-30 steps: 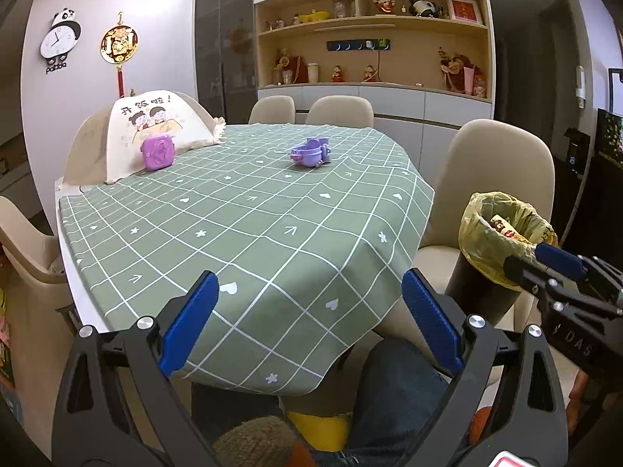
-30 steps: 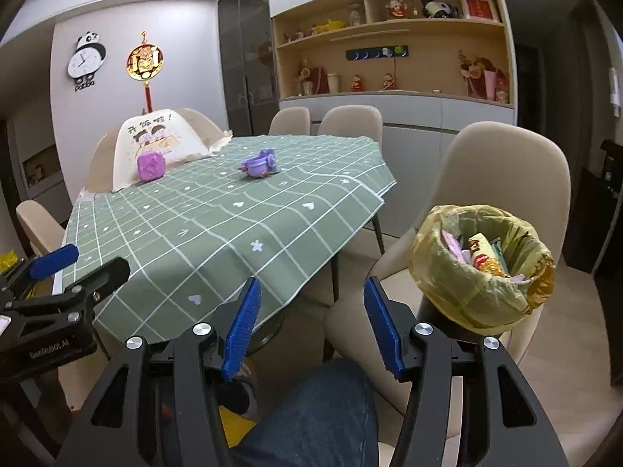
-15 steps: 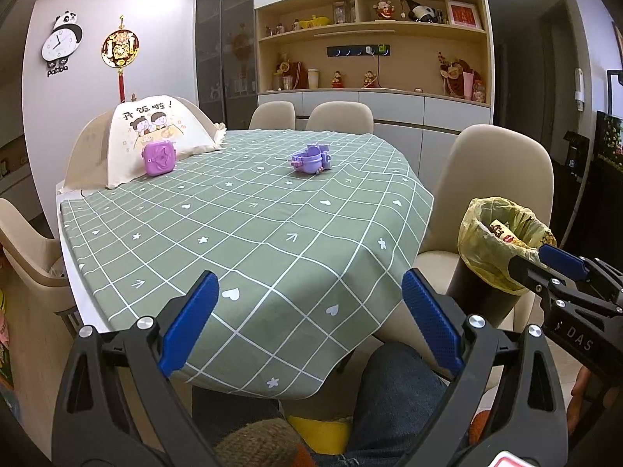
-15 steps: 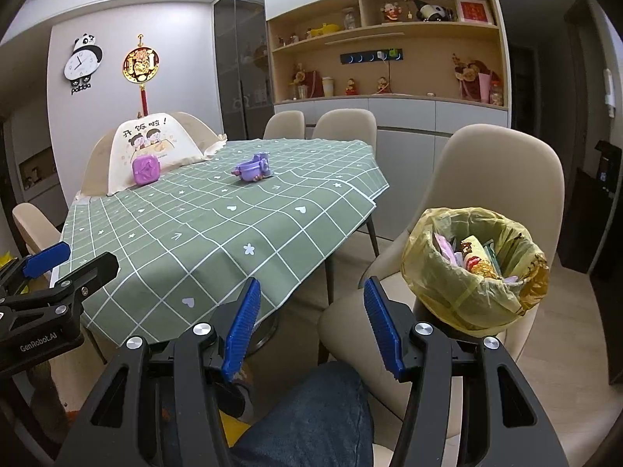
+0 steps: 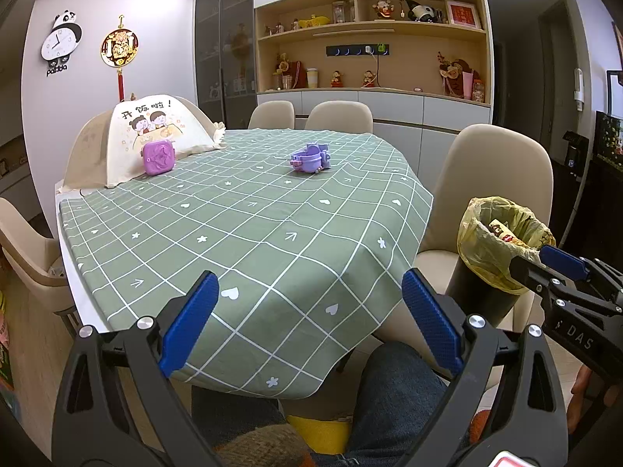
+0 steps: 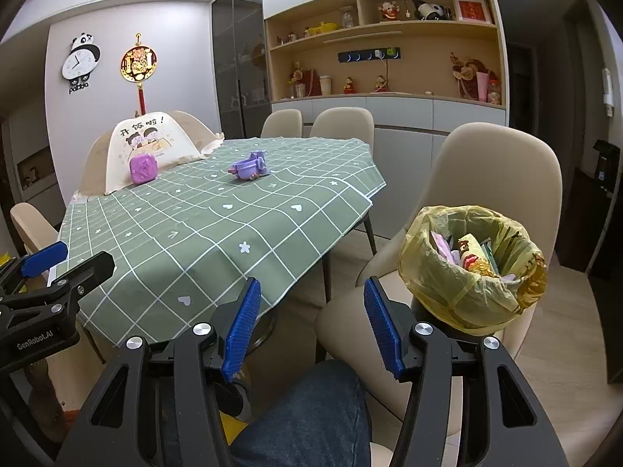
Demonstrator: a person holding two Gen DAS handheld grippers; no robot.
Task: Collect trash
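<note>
nothing changed: both grippers, table (image 5: 272, 233), bin (image 6: 473, 272) in place.

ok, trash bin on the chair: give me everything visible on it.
The trash bin is a dark round container lined with a thin, crinkled, translucent yellow plastic bag folded out over its rim. It stands upright on the seat of a beige chair beside the table. It looks nearly full of wrappers and packets, pink, yellow and red among them. Neither gripper touches it.

The near half of the table (image 5: 241, 241) is bare, so a claw could be passed over it. At twelve o'clock the way is blocked by a purple toy (image 5: 309, 158), at ten o'clock by a purple box (image 5: 158, 157).
</note>
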